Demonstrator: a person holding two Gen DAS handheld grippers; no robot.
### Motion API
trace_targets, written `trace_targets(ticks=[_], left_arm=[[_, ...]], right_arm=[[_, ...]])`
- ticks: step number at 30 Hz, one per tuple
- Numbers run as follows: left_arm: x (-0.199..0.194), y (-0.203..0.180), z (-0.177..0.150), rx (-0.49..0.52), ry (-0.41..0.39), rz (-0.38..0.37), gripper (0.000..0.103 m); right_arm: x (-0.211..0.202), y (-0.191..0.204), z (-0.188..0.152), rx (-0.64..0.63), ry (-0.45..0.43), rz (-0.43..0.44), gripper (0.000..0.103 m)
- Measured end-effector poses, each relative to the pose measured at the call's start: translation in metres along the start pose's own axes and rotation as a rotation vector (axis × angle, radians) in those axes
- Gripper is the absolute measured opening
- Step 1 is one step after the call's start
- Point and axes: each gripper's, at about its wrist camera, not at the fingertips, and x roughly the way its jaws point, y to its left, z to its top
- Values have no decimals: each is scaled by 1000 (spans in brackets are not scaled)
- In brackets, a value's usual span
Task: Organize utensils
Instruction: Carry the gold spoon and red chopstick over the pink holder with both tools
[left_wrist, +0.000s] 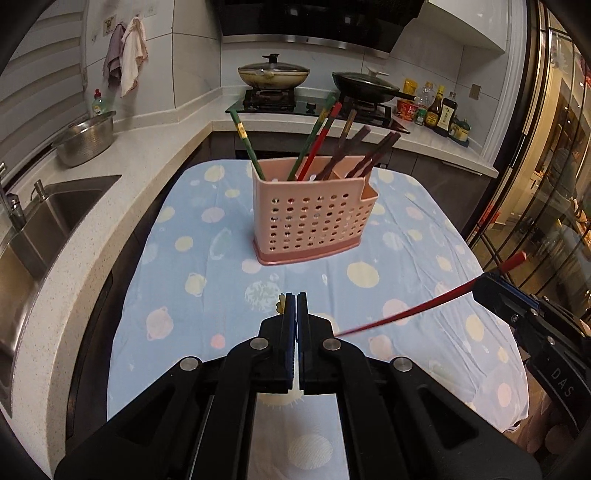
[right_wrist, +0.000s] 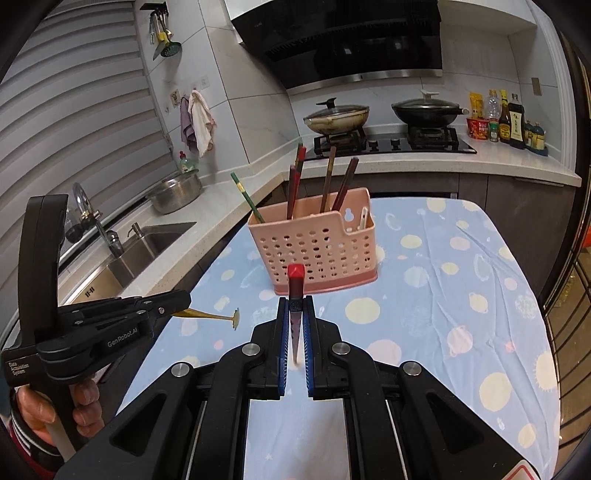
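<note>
A pink perforated utensil holder (left_wrist: 310, 218) stands on the blue patterned tablecloth (left_wrist: 207, 258), with several green, red and brown chopsticks in it; it also shows in the right wrist view (right_wrist: 314, 243). My left gripper (left_wrist: 296, 299) is shut on a small gold fork (right_wrist: 214, 315) with a flower-shaped end, held above the cloth in front of the holder. My right gripper (right_wrist: 295, 302) is shut on a red chopstick (right_wrist: 295, 295), which points toward the holder; that chopstick also shows in the left wrist view (left_wrist: 424, 306), held off to the right.
A steel sink (left_wrist: 44, 221) and a steel bowl (left_wrist: 85, 136) lie on the counter to the left. A stove with two lidded pans (left_wrist: 273, 72) and sauce bottles (left_wrist: 439, 110) stand behind the table. A glass door (left_wrist: 546, 184) is to the right.
</note>
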Motion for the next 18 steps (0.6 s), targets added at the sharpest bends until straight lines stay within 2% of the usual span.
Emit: trace_targets(ticks=[10, 18], left_arm=[[-10, 0, 66, 2, -101, -40, 0], [-7, 2, 126, -8, -169, -53, 0]], right_arm=[[12, -2, 63, 1, -113, 18, 7], [16, -9, 130, 17, -250, 26, 7]])
